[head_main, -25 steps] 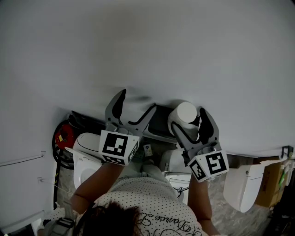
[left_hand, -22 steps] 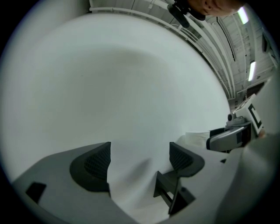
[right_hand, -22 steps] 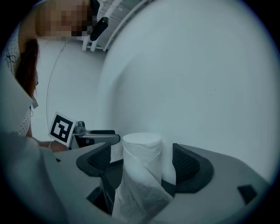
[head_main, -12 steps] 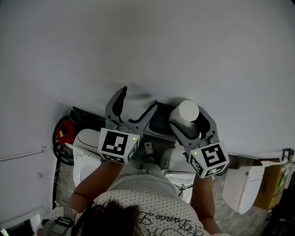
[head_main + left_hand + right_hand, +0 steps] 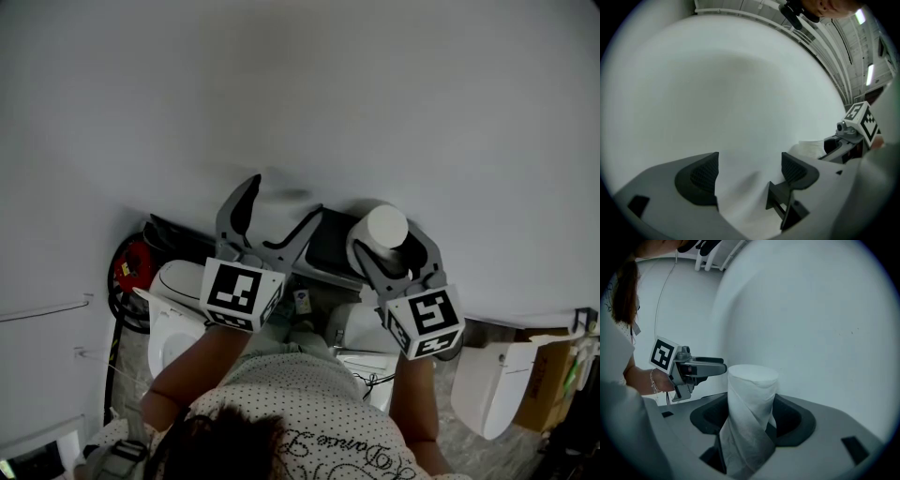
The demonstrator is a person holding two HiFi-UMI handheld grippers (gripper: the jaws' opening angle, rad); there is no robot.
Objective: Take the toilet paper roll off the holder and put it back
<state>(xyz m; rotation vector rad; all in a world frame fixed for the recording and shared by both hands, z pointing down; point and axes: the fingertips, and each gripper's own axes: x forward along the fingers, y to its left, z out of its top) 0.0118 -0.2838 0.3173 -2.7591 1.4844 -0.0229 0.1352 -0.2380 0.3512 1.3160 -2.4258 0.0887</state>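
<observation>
The right gripper (image 5: 753, 420) is closing its jaws on the toilet paper roll (image 5: 752, 390), which is standing upright between them with the pads touching its sides. Just to its left, the left gripper (image 5: 750, 171) is hovering with jaws apart and empty, facing the white wall (image 5: 740, 79).

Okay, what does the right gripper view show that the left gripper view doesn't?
Only the right gripper view: a clear look at the toilet paper roll standing between the right gripper's closing fingers. Only the left gripper view: the left gripper's open fingers with nothing between them, and ceiling lights. Both: the plain white wall and the other gripper's marker cube.
</observation>
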